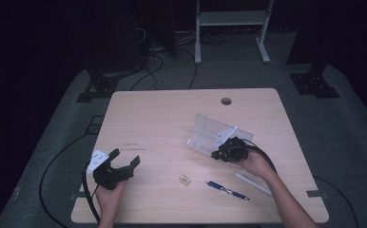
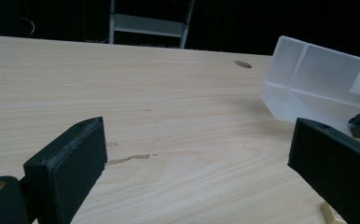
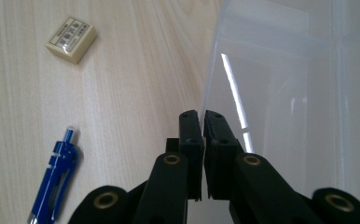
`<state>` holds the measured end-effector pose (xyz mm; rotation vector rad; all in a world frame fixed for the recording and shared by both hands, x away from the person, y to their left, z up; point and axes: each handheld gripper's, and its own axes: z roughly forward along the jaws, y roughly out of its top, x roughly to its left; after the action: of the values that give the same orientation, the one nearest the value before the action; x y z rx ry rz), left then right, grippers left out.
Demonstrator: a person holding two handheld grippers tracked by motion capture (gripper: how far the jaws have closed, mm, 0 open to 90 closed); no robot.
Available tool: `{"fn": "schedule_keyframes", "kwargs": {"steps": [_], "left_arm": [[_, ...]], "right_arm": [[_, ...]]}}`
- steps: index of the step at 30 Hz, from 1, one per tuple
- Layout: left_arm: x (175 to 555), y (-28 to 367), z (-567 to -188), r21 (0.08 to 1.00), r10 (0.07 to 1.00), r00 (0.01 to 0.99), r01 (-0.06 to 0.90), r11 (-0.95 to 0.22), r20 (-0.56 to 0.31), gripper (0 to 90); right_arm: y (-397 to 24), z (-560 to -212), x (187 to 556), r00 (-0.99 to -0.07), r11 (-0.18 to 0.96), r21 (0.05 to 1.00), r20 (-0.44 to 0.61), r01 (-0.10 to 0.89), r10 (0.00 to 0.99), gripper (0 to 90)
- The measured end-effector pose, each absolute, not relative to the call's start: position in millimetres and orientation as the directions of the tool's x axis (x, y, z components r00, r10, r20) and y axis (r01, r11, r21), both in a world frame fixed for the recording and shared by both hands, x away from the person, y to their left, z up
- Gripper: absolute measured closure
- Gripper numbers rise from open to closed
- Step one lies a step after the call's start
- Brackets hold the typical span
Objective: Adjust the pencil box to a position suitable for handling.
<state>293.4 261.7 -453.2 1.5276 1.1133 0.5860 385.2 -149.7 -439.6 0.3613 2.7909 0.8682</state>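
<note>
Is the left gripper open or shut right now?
Open: the left gripper has its jaws spread wide over bare table, nothing between them.

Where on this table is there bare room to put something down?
The far left of the table, between the cable hole and the left hand-held gripper, lies bare. It is crowded near the front right: clear plastic box, right hand-held gripper, eraser, blue pen.
</note>
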Motion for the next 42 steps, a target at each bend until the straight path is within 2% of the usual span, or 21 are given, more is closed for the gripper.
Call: {"fn": "schedule_keyframes", "kwargs": {"steps": [11,18,36,42], "left_arm": [[292.7,261.9,-453.0,0.942,0.878,0.436,0.333,0.047,-0.198,3.4],[293.1,262.0,-453.3,0.941,0.878,0.435,0.334,0.048,-0.200,3.4],[292.7,261.6,-453.5,0.941,0.876,0.438,0.335,0.049,-0.201,3.4],[292.8,261.3,-453.7,0.940,0.876,0.439,0.338,0.048,-0.203,3.4]], "right_arm": [[-124.4,-453.6,385.5,-0.976,0.818,0.562,-0.082,0.122,0.202,86.3],[-115.5,-462.5,386.3,-0.981,0.824,0.554,-0.062,0.119,0.184,86.3],[-116.9,-476.0,386.2,-0.979,0.799,0.580,-0.018,0.156,0.205,85.5],[-120.2,-469.7,386.1,-0.974,0.774,0.610,-0.017,0.170,0.227,77.8]]}}
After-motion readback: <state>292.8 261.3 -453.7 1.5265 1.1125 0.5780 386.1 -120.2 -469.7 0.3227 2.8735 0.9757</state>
